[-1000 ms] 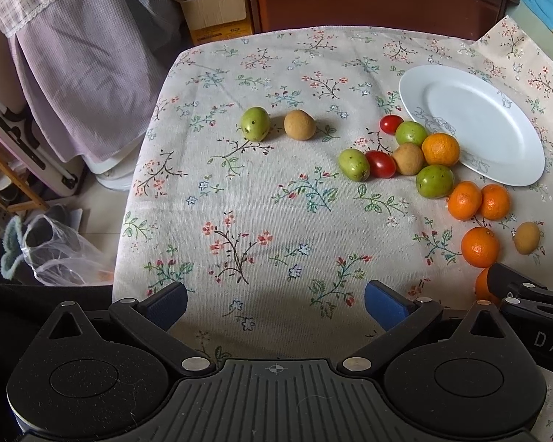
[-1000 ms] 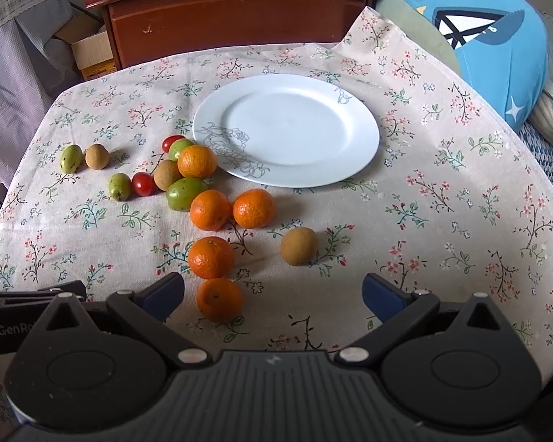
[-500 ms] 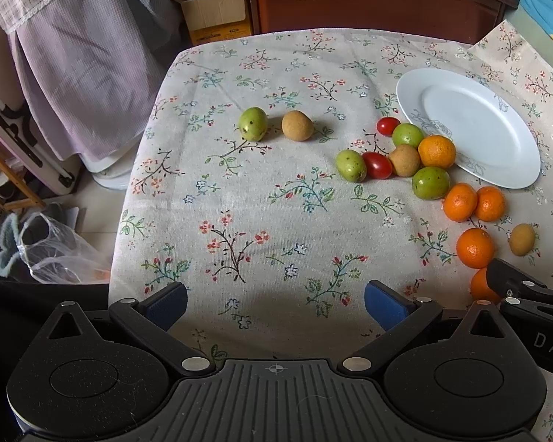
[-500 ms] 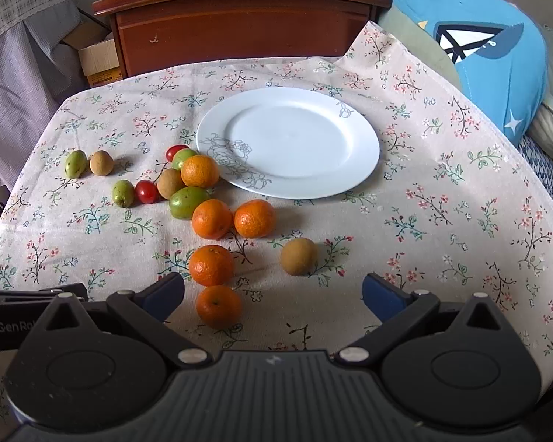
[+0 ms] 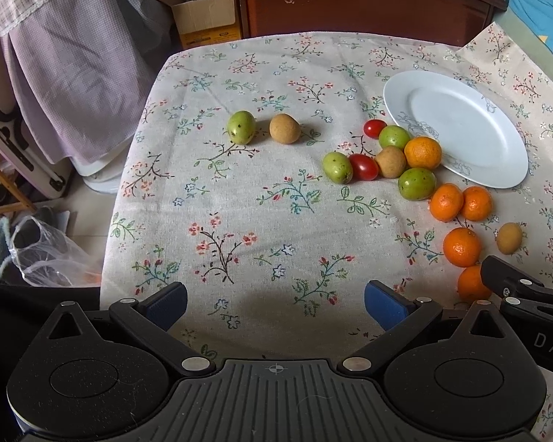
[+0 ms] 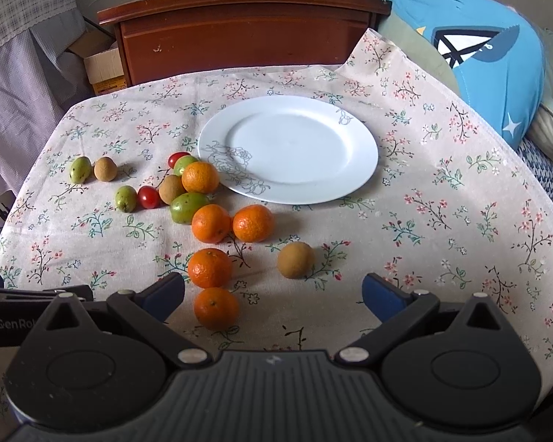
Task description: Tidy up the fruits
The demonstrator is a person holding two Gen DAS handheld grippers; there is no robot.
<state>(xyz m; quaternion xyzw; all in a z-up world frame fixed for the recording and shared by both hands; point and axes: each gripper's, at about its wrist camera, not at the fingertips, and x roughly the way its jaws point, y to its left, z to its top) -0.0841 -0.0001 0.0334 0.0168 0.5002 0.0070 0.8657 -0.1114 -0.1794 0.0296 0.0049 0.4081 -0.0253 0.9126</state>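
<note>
Left hand-held gripper (image 5: 275, 300): spread wide, holding nothing, low over bare cloth on the tabletop (image 5: 239, 221).
Right hand-held gripper (image 6: 272, 294): also spread wide and holding nothing.
Nearest fruit: a small orange (image 6: 216, 308) lies on the cloth just in front of the right one, a bit left of the middle, close to its left finger.
Shape: round, so no long side to line up with.
Nearer hand: the right, I think; the left is well away to the side.
Plate (image 6: 350, 169): white, no fruit on it, farther ahead, past the other fruits.
Brown fruit (image 6: 295, 259): ahead, near the middle.
</note>
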